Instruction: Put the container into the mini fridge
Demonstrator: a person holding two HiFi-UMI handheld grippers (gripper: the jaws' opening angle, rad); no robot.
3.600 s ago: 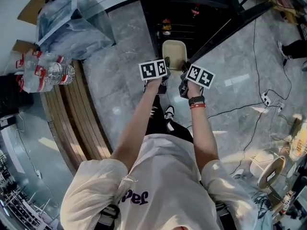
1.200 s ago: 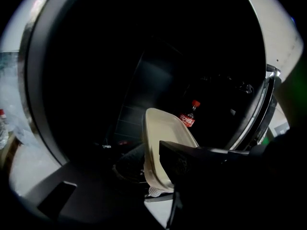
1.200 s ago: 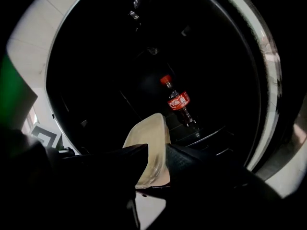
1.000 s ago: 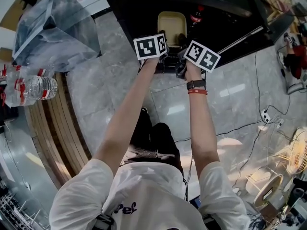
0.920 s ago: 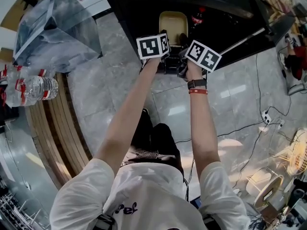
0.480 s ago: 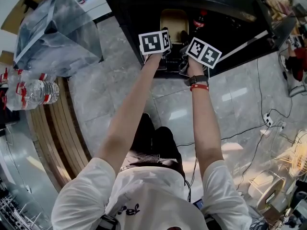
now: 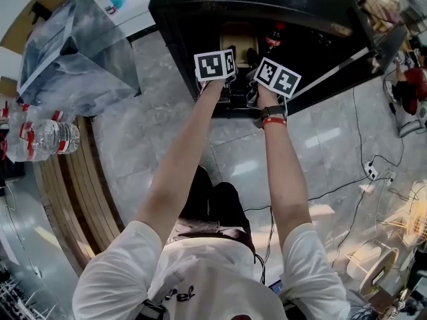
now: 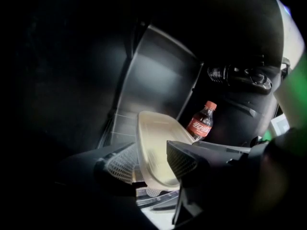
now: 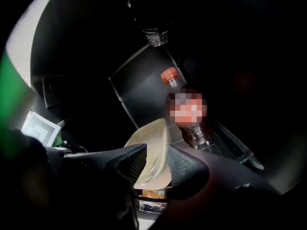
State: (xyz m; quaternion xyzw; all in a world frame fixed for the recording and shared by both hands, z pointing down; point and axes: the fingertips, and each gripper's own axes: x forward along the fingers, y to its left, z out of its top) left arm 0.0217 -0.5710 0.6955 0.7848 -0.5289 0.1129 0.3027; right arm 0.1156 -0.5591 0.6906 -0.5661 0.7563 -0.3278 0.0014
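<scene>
A cream lidded container (image 7: pixel 239 35) sits tilted on a shelf inside the black mini fridge (image 7: pixel 193 5). Both grippers reach into the fridge at its near end. In the left gripper view the container (image 8: pixel 158 143) lies between the jaws of my left gripper (image 8: pixel 152 163), which are opening, and the pads stand off its sides. In the right gripper view the container's rim (image 9: pixel 152 150) is still pinched by my right gripper (image 9: pixel 157 163), whose jaws are starting to open. The container's far end is lost in the dark interior.
A red-capped cola bottle (image 8: pixel 201 121) stands in the fridge just right of the container. The fridge door (image 7: pixel 347 52) hangs open at the right. A clear plastic bag (image 7: pixel 80 52), water bottles (image 7: pixel 40 139) and a wooden bench (image 7: pixel 87 192) are on the left, and cables (image 7: pixel 360 179) cross the floor.
Both grippers have carried the container from in front of the fridge into its interior. The head view has shifted a little toward the fridge.
</scene>
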